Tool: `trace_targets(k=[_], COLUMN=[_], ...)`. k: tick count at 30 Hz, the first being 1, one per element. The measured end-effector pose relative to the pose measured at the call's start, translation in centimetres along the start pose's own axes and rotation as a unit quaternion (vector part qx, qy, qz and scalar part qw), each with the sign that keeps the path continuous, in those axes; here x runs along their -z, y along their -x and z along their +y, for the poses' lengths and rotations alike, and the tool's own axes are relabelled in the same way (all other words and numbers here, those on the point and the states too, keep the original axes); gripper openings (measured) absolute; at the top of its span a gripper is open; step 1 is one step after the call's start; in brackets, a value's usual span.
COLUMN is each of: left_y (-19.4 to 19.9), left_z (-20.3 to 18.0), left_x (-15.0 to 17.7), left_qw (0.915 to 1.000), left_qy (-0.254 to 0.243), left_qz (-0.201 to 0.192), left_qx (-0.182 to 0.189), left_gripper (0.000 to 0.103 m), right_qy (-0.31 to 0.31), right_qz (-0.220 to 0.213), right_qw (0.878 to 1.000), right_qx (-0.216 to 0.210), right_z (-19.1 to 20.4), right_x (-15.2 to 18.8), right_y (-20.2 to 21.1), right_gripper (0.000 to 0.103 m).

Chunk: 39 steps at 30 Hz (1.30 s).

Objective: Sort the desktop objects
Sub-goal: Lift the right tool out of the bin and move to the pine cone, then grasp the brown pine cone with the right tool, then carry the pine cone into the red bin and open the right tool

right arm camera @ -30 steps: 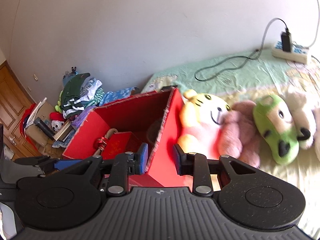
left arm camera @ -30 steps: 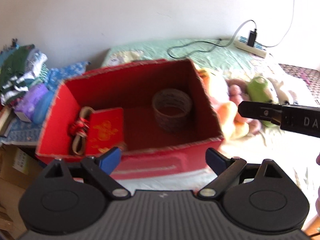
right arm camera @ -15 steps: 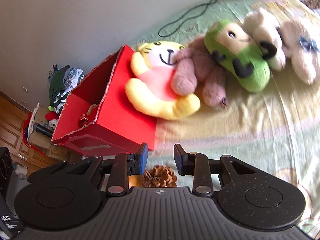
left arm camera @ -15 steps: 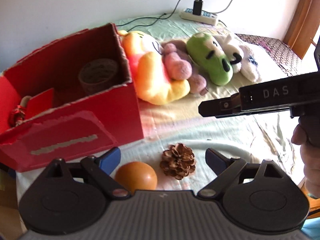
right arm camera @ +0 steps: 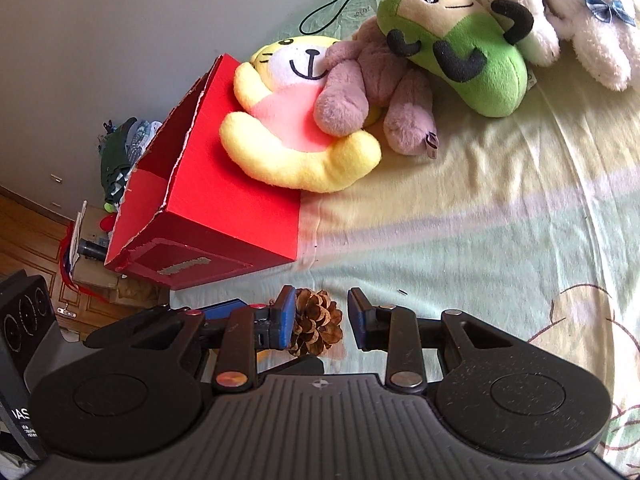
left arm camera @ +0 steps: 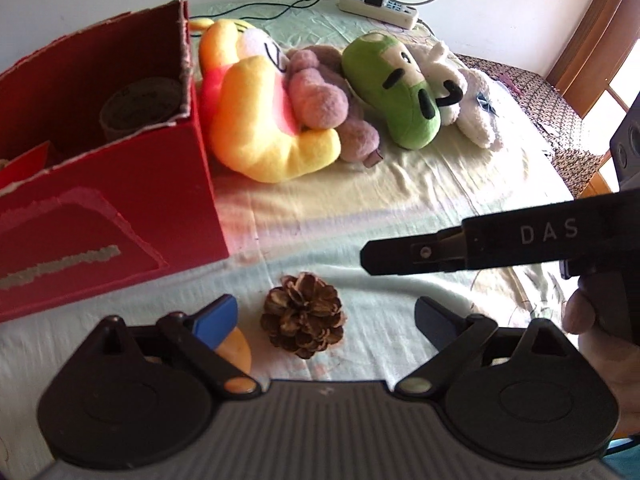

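Note:
A brown pine cone (left arm camera: 303, 315) lies on the pale sheet in front of a red cardboard box (left arm camera: 120, 216). My left gripper (left arm camera: 326, 318) is open and empty, its fingers either side of the cone and just short of it. An orange fruit (left arm camera: 236, 350) sits partly hidden under its left finger. My right gripper (right arm camera: 322, 314) is open and empty above the cone (right arm camera: 318, 320); it shows as a black bar (left arm camera: 472, 246) in the left wrist view. The box (right arm camera: 224, 216) holds a tape roll (left arm camera: 140, 102) and a red packet (left arm camera: 24, 162).
Several plush toys lie to the right of the box: a yellow one (left arm camera: 260, 128), a mauve one (left arm camera: 332, 112), a green one (left arm camera: 396, 88) and a white one (left arm camera: 468, 108). A power strip (left arm camera: 380, 2) lies at the back. The bed edge and floor clutter (right arm camera: 92, 240) are left.
Both grippers swung away from the box interior and down toward the sheet. The pine cone and orange came into view. The right gripper opened wider over the cone.

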<state>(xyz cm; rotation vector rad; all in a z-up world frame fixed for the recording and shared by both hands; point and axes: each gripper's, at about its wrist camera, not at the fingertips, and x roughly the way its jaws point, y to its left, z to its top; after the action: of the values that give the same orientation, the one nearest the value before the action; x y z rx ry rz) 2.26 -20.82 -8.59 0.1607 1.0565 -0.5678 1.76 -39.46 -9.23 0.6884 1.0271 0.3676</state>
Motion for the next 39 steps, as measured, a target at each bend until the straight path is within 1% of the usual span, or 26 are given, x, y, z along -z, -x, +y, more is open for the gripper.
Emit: trace_targets(k=[2, 3, 6, 8, 13, 16, 19, 22, 23, 24, 26, 29, 35, 36, 39], left_y=[-0.4, -0.8, -1.6, -1.9, -2.5, -2.6, -2.8, -3.1, -3.1, -3.1, -3.3, -3.3, -3.1, -3.0, -2.9], left_z=[0.2, 0.2, 0.6, 0.9, 0.7, 0.6, 0.7, 0.2, -0.2, -0.6, -0.9, -0.8, -1.7, -1.9, -2.4], left_x=[-0.2, -0.3, -0.3, -0.3, -0.3, -0.3, -0.1, 0.2, 0.3, 0.4, 0.6, 0.6, 0.8, 0.9, 0.8], left_qw=[0.9997, 0.9997, 0.9996, 0.9993, 0.9993, 0.9995, 0.9996, 0.9996, 0.9996, 0.9994, 0.9991, 0.9990, 0.9985, 0.9985, 0.9987], left_qy=[0.010, 0.011, 0.019, 0.031, 0.028, 0.023, 0.022, 0.007, -0.004, -0.015, -0.022, -0.026, -0.042, -0.044, -0.047], left_qz=[0.009, 0.013, 0.020, 0.022, 0.023, 0.018, 0.019, 0.022, 0.021, 0.022, 0.020, 0.019, 0.018, 0.019, 0.020], left_qx=[0.018, 0.019, 0.004, 0.006, 0.004, -0.007, -0.007, -0.013, -0.018, -0.023, -0.031, -0.031, -0.028, -0.025, -0.007], left_gripper=[0.100, 0.100, 0.100, 0.100, 0.100, 0.100, 0.100, 0.093, 0.084, 0.078, 0.078, 0.077, 0.066, 0.063, 0.059], right_qy=[0.000, 0.001, 0.002, 0.001, 0.006, 0.008, 0.005, 0.004, 0.004, 0.003, -0.008, -0.025, -0.019, -0.021, -0.034], right_qz=[0.005, 0.007, 0.015, 0.023, 0.041, 0.048, 0.061, 0.069, 0.068, 0.067, 0.068, 0.066, 0.054, 0.051, 0.040], right_qw=[1.000, 1.000, 1.000, 1.000, 0.999, 0.999, 0.998, 0.997, 0.998, 0.998, 0.997, 0.997, 0.998, 0.998, 0.999], right_qx=[-0.002, -0.003, -0.007, -0.012, -0.020, -0.022, -0.024, -0.023, -0.020, -0.018, -0.020, -0.025, 0.000, 0.004, 0.010], right_z=[-0.1, -0.1, -0.1, -0.1, 0.1, 0.3, 0.2, 0.3, 0.3, 0.2, -0.1, -0.6, -0.7, -0.8, -1.4], right_x=[-0.1, -0.1, -0.3, -0.4, -0.6, -0.7, -0.7, -0.5, -0.4, -0.4, -0.3, -0.4, 0.0, 0.1, 0.3], right_y=[-0.3, -0.5, -0.9, -1.2, -2.2, -2.6, -3.1, -3.5, -3.6, -3.6, -3.6, -3.3, -1.9, -1.6, -0.3], right_gripper=[0.032, 0.032, 0.032, 0.032, 0.032, 0.032, 0.032, 0.033, 0.033, 0.033, 0.031, 0.030, 0.030, 0.030, 0.030])
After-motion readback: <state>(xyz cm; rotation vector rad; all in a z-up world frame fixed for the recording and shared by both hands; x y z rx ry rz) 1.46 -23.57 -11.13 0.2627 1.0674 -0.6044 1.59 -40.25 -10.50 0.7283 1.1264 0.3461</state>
